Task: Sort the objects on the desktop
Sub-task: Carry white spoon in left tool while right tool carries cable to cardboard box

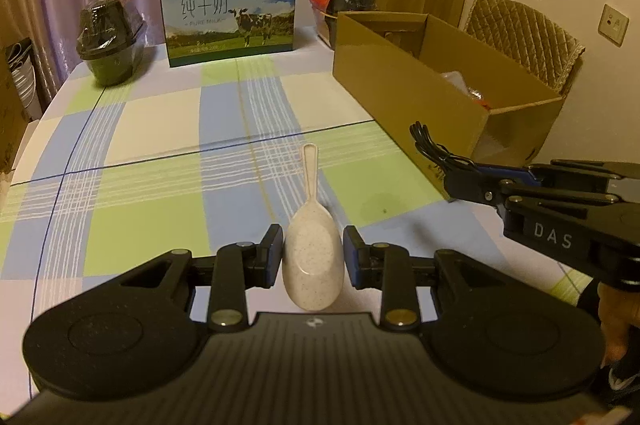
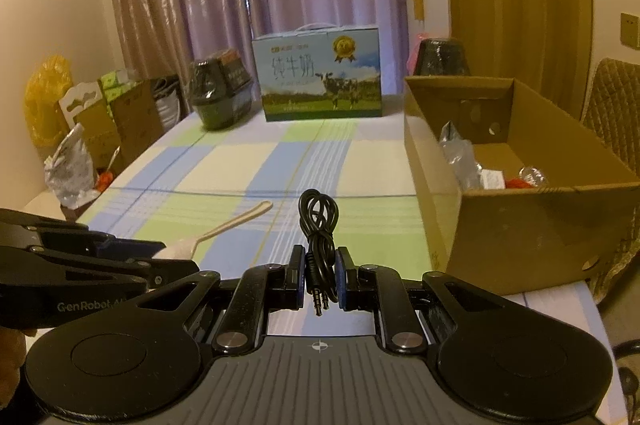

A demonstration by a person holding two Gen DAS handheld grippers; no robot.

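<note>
L fingers [image 1: 313, 257] grip scoop [image 1: 313, 261] | R fingers [image 2: 320, 275] grip cable [image 2: 319, 225] | carton [image 1: 230, 13] "PURE MILK"

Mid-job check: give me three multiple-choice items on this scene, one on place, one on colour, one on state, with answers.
1. Where is the open brown cardboard box?
A. right side of the checked tablecloth
B. on the floor
C. behind the curtain

2. What colour is the coiled audio cable?
A. white
B. black
C. red

3. What is the left tool doing?
A. holding nothing
B. gripping the speckled cream plastic scoop
C. gripping the milk carton

Answers: A, the box sits at the table's right edge; B, the cable is black; C is wrong, B, the fingers press the scoop's bowl.
</note>
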